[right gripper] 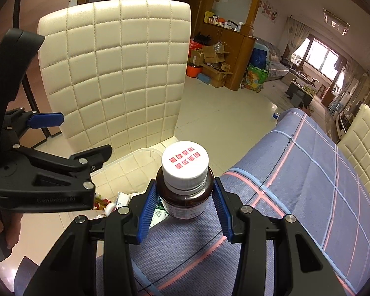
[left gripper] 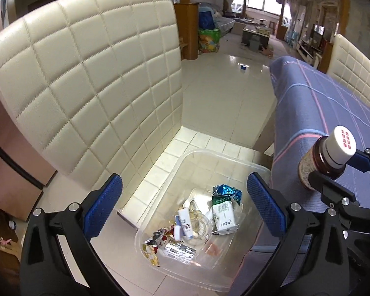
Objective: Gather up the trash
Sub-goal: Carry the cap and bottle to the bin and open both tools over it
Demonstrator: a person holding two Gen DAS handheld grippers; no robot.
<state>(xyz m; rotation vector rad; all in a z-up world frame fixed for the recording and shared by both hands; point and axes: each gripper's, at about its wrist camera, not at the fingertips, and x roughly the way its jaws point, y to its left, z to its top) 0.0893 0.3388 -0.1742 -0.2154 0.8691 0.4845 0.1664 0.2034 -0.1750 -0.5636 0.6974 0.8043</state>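
The bottle's (right gripper: 185, 192) lower label is hidden behind the tool's fingers (right gripper: 145, 212).

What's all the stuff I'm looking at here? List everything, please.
Bin: one, clear plastic, on the chair seat.
Trash: several wrappers and packets, white, blue, gold and silver, inside the bin.
Bottle: one, brown with a white cap, held over the table edge.
Chair: one near, cream quilted, beside the table.
Second chair: one, cream, far side of the table.
Tablecloth: one, blue-purple plaid with pink lines.
Left tool: black with blue pads, open and empty above the bin.
Right tool: black with blue pads, shut on the bottle.
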